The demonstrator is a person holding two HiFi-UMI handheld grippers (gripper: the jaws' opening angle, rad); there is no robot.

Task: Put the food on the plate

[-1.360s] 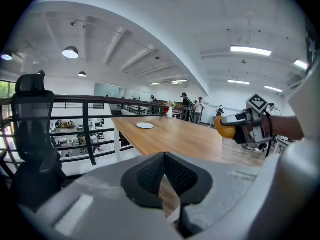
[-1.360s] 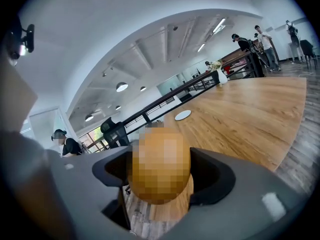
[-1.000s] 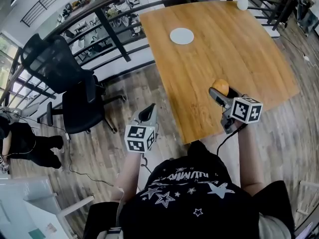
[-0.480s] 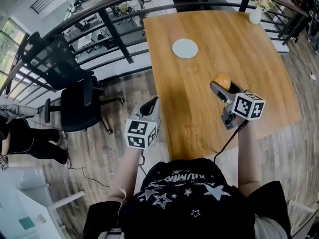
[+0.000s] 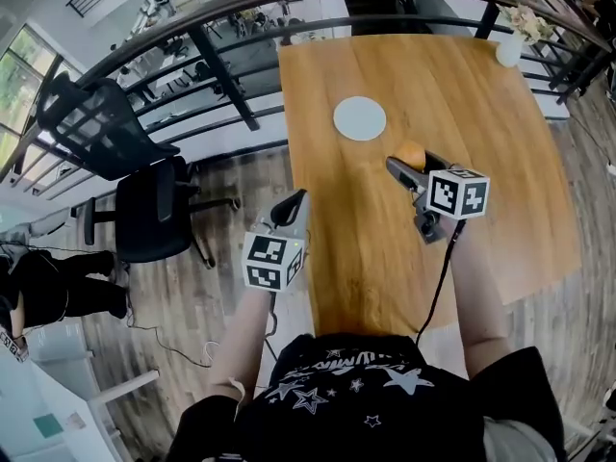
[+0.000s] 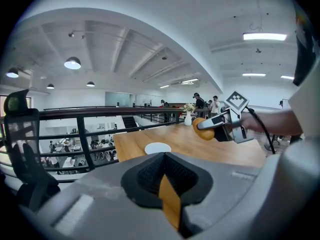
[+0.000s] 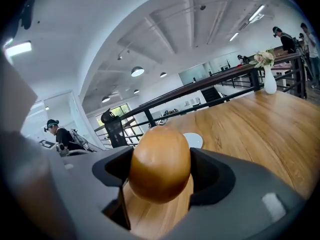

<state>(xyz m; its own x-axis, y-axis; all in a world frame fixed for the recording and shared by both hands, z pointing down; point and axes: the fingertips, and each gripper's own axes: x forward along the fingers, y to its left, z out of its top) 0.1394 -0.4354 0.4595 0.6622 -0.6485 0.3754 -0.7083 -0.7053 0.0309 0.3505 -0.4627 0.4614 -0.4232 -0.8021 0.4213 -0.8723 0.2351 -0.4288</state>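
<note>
Head view: a wooden counter (image 5: pixel 500 142) fills the middle. The left hand-held gripper (image 5: pixel 292 205), jaws together and empty, hangs beyond the counter's edge, well apart from the white plate (image 5: pixel 360 119). The right hand-held gripper (image 5: pixel 402 162), near the plate, is clamped on a brown bun (image 5: pixel 412 151) above the counter.

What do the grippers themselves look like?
The grey plastic left claw and right claw each have black ribbed pads and a white cube with black square markers. A black cable trails from the right one. Black short-sleeved T-shirt with white stars.

Wood-plank floor (image 5: pixel 192 296), black office chair (image 5: pixel 144 215), dark railing (image 5: pixel 223 80), ceiling lamps (image 6: pixel 73 62)
</note>
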